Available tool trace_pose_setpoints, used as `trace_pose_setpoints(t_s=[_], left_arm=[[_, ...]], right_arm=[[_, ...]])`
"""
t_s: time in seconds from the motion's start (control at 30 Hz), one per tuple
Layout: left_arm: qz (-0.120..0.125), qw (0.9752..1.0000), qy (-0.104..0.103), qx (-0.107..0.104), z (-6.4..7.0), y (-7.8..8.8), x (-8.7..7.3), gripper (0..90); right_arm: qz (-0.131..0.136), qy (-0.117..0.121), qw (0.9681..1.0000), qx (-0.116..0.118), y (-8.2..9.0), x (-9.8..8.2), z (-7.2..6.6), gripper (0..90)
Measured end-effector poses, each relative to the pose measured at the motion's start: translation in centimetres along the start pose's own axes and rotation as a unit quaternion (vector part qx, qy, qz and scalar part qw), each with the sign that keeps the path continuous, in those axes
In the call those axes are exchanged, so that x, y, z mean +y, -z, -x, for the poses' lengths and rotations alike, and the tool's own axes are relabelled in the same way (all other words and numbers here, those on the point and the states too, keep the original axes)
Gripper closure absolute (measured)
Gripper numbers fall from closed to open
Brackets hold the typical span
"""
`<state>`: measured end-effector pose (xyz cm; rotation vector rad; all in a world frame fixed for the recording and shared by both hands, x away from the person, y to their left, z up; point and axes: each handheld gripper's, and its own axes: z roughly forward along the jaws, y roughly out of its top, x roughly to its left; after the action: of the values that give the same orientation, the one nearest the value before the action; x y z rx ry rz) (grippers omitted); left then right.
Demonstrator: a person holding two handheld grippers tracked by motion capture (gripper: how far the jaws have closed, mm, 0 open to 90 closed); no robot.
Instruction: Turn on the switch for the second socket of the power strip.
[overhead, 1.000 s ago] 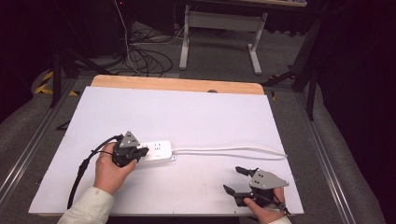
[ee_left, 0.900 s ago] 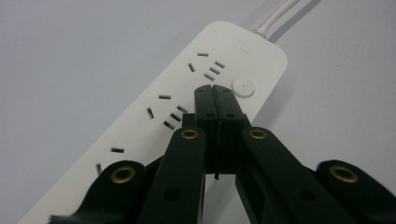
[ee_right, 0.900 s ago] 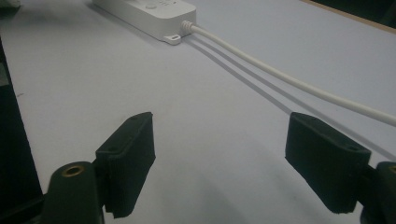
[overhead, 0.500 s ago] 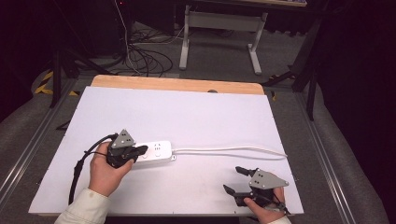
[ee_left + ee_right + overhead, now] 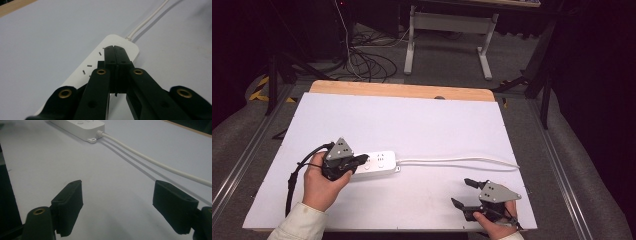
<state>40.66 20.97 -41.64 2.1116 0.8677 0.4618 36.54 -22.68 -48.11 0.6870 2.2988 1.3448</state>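
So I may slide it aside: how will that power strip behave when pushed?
The power strip lies flat and low, so it should slide, not tip. Its smooth casing looks slippery on the white board. The cord looks floppy and would likely drag and swing it.

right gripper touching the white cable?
Apart. In the right gripper view the open right gripper has bare table between it and the cable.

A white board (image 5: 422, 125) covers most of the table, with a strip of bare wood (image 5: 402, 90) showing along its far edge. Beyond the table, on the grey floor, a tangle of dark cables (image 5: 362, 57) lies to the far left, and a pale metal stand (image 5: 447, 35) rests at far centre.
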Motion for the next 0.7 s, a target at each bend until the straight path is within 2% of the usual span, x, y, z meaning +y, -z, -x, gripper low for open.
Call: trace_pose_setpoints(t_s=[0.1, 0.2, 0.23, 0.3, 0.33, 0.37, 0.43, 0.53, 0.67, 0.7], left_arm=[[0.008, 0.9999, -0.001, -0.006, 0.0, 0.2, 0.1, 87.3], [0.021, 0.9998, -0.001, -0.004, 0.3, 0.5, 0.1, 63.4], [0.026, 0.9996, 0.0, -0.006, 0.3, 0.7, 0.1, 63.4], [0.039, 0.9992, 0.0, -0.006, 0.4, 1.2, 0.2, 54.8], [0.044, 0.999, -0.002, -0.005, 0.5, 1.4, 0.3, 43.4], [0.051, 0.9987, 0.003, -0.004, 0.6, 1.6, 0.3, 43.4], [0.064, 0.9979, 0.006, -0.002, 0.6, 2.0, 0.2, 33.9], [0.075, 0.9972, 0.004, 0.0, 0.6, 2.6, 0.1, 24.9], [0.088, 0.9961, 0.009, -0.006, 0.7, 3.4, -0.2, 18.1], [0.095, 0.9954, 0.008, -0.016, 0.7, 3.7, -0.3, 15.6]], right_arm=[[0.0, 0.0, 1.0, 0.0, 0.0, 0.0, 0.0, 24.6], [0.002, 0.001, 1.0, 0.001, 0.0, 0.0, 0.0, 24.6], [0.002, 0.001, 1.0, 0.001, 0.0, 0.0, 0.0, 24.6], [0.001, 0.001, 1.0, 0.0, 0.0, 0.1, 0.0, 24.6], [0.001, 0.001, 1.0, 0.001, 0.0, 0.0, 0.0, 24.6], [0.001, 0.001, 1.0, 0.001, 0.0, 0.0, 0.0, 24.6], [0.002, 0.0, 1.0, 0.0, 0.0, 0.0, 0.0, 24.6], [0.002, -0.001, 1.0, 0.0, 0.1, 0.0, 0.0, 24.6], [0.002, 0.0, 1.0, 0.0, 0.0, 0.0, 0.0, 24.6], [0.001, -0.001, 1.0, 0.0, 0.1, 0.0, 0.0, 24.6]])
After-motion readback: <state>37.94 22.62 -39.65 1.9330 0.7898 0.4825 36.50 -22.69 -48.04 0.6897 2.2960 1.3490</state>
